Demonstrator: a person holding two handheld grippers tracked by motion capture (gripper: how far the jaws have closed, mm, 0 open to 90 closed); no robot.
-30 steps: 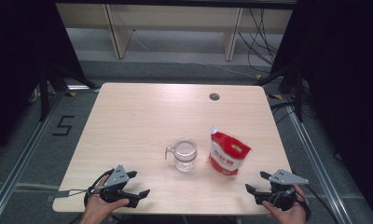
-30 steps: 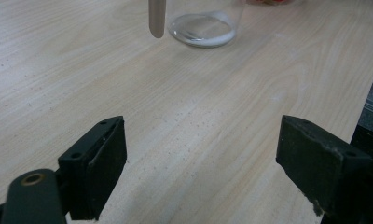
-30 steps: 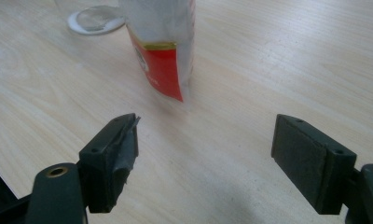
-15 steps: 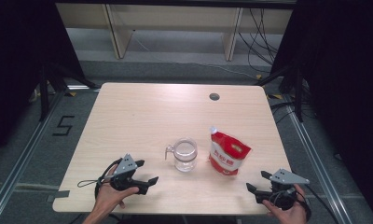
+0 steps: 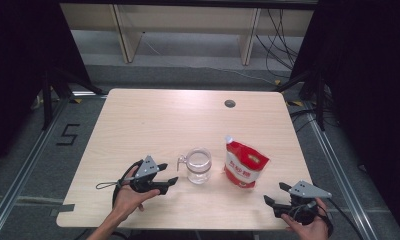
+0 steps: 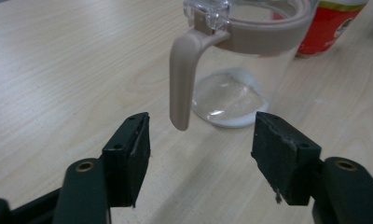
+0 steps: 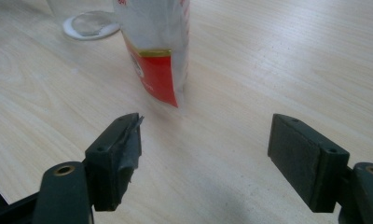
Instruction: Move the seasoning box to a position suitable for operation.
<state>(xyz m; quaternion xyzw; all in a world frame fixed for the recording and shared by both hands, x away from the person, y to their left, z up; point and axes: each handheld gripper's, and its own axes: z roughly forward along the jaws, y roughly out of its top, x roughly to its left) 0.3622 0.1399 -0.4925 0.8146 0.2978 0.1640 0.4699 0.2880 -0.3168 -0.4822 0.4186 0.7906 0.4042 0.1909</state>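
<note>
Left claw [image 6: 201, 151] near jug handle [image 6: 182, 77]

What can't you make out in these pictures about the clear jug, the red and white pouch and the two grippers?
- Pouch print: too small in the high view; top cut off by the upper edge in the right gripper view.
- Jug contents: rim cut off by the top edge in the left gripper view; clear wall shows no level.
- Right gripper cable: hidden behind the hand in the high view.
</note>
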